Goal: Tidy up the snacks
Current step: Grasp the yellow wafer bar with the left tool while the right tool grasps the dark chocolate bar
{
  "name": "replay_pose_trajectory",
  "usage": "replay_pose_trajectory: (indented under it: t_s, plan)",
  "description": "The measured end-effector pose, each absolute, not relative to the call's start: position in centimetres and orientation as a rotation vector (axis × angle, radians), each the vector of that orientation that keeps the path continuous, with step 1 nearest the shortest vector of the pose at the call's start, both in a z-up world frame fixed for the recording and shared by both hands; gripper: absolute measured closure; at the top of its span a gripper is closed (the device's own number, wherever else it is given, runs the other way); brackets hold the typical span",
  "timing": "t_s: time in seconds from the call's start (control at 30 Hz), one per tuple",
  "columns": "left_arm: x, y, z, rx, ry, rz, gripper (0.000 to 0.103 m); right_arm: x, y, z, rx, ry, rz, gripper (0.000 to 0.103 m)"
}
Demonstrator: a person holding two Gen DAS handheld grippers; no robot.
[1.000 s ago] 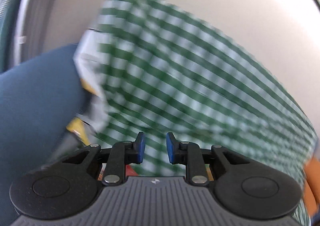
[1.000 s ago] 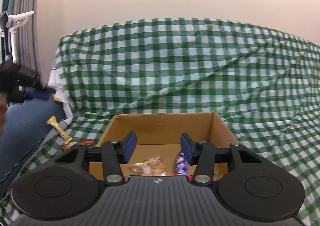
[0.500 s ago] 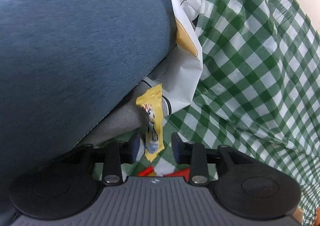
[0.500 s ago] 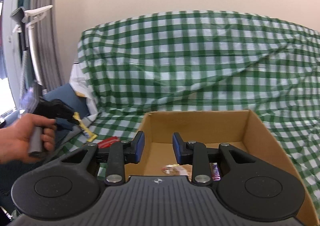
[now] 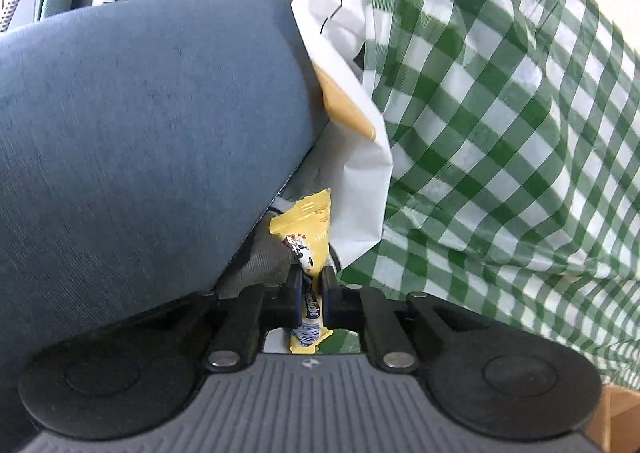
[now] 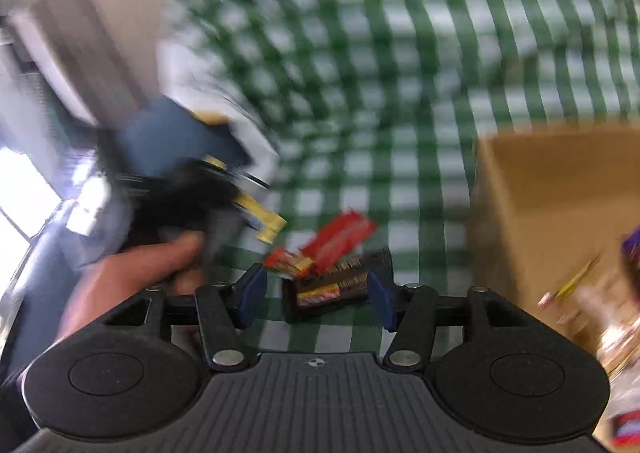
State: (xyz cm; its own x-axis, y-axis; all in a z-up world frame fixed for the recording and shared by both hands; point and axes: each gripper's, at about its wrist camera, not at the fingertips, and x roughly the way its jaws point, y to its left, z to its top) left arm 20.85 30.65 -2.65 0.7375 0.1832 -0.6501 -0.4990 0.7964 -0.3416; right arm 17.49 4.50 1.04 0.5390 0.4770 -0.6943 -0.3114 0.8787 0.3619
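My left gripper (image 5: 311,297) is shut on a yellow snack bar (image 5: 306,241) that lies against a blue cushion (image 5: 140,141). In the blurred right wrist view the left gripper (image 6: 192,209) and the hand holding it show at the left, with the yellow bar (image 6: 264,223) in its jaws. My right gripper (image 6: 316,297) is open, its fingers on either side of a black snack bar (image 6: 336,287) on the green checked cloth (image 6: 360,73). A red wrapper (image 6: 340,237) lies just behind the black bar. A cardboard box (image 6: 552,213) with snacks inside stands at the right.
A white paper bag (image 5: 352,125) with a tan patch leans between the cushion and the checked cloth (image 5: 500,133). A corner of the cardboard box (image 5: 616,421) shows at the lower right of the left wrist view. A window frame and pale wall are at the far left.
My left gripper has closed on the yellow bar. My right gripper has swung left and down from over the box, opened wide, and now straddles the black bar.
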Motion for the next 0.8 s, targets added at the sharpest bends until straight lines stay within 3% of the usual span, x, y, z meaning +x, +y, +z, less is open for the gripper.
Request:
replay_pose_trajectory:
  t_s: [0.17,0.3,0.37,0.53,0.6,0.67,0.73,0.8]
  plan:
    - [20.4,31.5,-0.9,-0.557,0.625,0.380,0.094,21.9,6.1,-5.2,0.368,1.093,0.249,0.045]
    - [19.8,32.0,0.0,-0.567,0.607,0.374,0.094,24.0,6.4,-7.6,0.408,1.124,0.120,0.045]
    - [19.5,32.2,0.3,-0.587,0.597,0.366,0.094,24.4,7.0,-8.3,0.420,1.132,0.082,0.032]
    - [18.9,32.3,1.2,-0.600,0.569,0.358,0.094,25.2,10.3,-8.5,0.322,1.109,0.062,0.019]
    - [18.6,32.4,1.4,-0.600,0.562,0.357,0.094,25.2,10.7,-8.3,0.279,1.095,0.053,0.025]
    - [18.3,32.4,1.7,-0.599,0.556,0.362,0.094,24.8,11.3,-8.2,0.193,1.074,0.041,0.051]
    - [17.8,32.4,1.9,-0.596,0.551,0.367,0.094,23.9,11.2,-7.8,0.133,1.065,0.054,0.060]
    - [17.4,32.2,1.9,-0.588,0.556,0.371,0.094,23.2,10.5,-7.6,0.101,1.064,0.062,0.062]
